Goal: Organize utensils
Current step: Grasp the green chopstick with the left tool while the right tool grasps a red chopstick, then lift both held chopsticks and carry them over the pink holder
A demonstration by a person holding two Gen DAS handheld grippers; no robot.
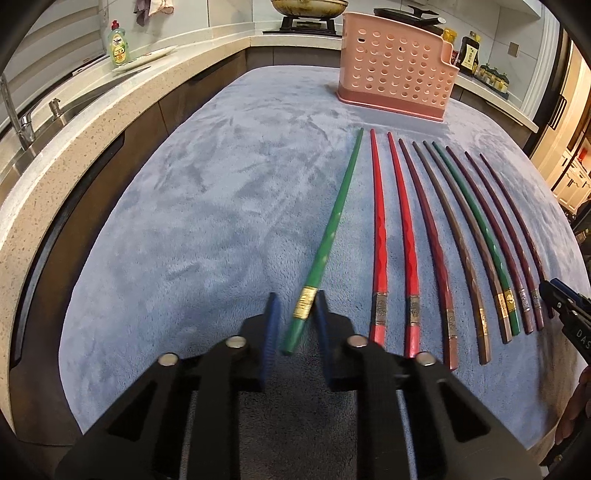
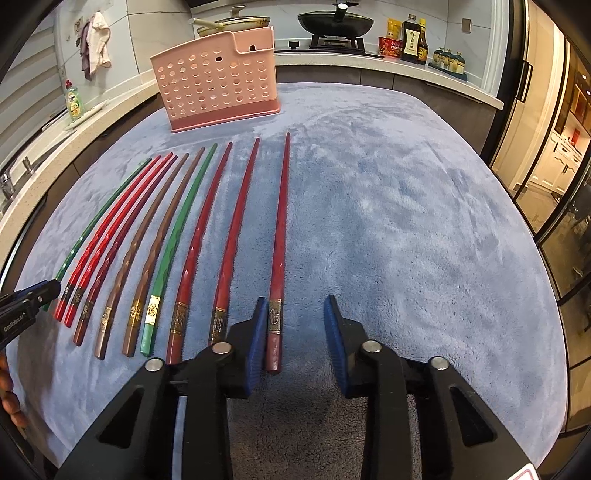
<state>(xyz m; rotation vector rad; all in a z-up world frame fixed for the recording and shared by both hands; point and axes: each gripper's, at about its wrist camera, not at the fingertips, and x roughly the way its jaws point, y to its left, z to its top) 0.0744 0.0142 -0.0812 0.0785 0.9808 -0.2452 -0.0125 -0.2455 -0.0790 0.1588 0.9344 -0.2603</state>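
Observation:
Several chopsticks lie in a row on a blue-grey cloth (image 1: 184,206). In the left wrist view, a green chopstick (image 1: 328,236) lies leftmost, its gold-banded end between the fingers of my left gripper (image 1: 297,317), which stands open around it. Two red chopsticks (image 1: 380,236) lie just right of it. In the right wrist view, my right gripper (image 2: 295,325) is open around the end of the rightmost dark red chopstick (image 2: 279,240), which lies close to the left finger (image 2: 256,332). A pink perforated utensil holder (image 1: 395,70) stands at the far end of the cloth (image 2: 406,221); it also shows in the right wrist view (image 2: 218,77).
A stone counter with a sink and tap (image 1: 22,122) runs along the left, with a green soap bottle (image 1: 119,46). A stove with pans (image 2: 334,22) and sauce bottles (image 2: 413,38) are behind. Glass cabinet doors (image 2: 554,147) stand at right.

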